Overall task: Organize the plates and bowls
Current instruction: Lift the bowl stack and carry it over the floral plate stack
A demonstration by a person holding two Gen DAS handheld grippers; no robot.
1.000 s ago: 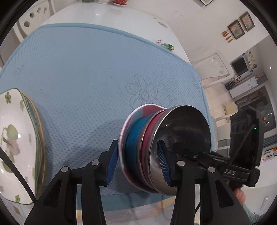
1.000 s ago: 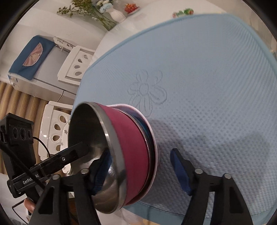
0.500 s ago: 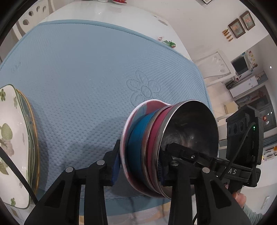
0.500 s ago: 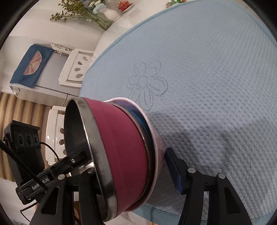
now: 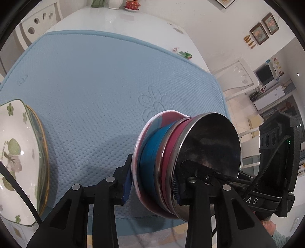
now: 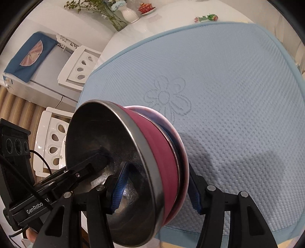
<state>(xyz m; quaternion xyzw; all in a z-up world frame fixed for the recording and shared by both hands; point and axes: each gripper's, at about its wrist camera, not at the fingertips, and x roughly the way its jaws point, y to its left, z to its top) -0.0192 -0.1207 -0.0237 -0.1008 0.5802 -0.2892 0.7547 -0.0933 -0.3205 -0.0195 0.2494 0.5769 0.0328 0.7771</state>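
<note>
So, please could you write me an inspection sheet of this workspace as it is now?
Surface: blue mat with stitched flower, on white table.
Job's things: bowl stack, steel-lined, tipped on its side; floral plates at mat's left edge.
Clutter: small green item; vase; red dish.
Grippers: left gripper and right gripper both clamp the stack.
Cables: black cable; another.
Surroundings: white chairs; framed pictures.
</note>
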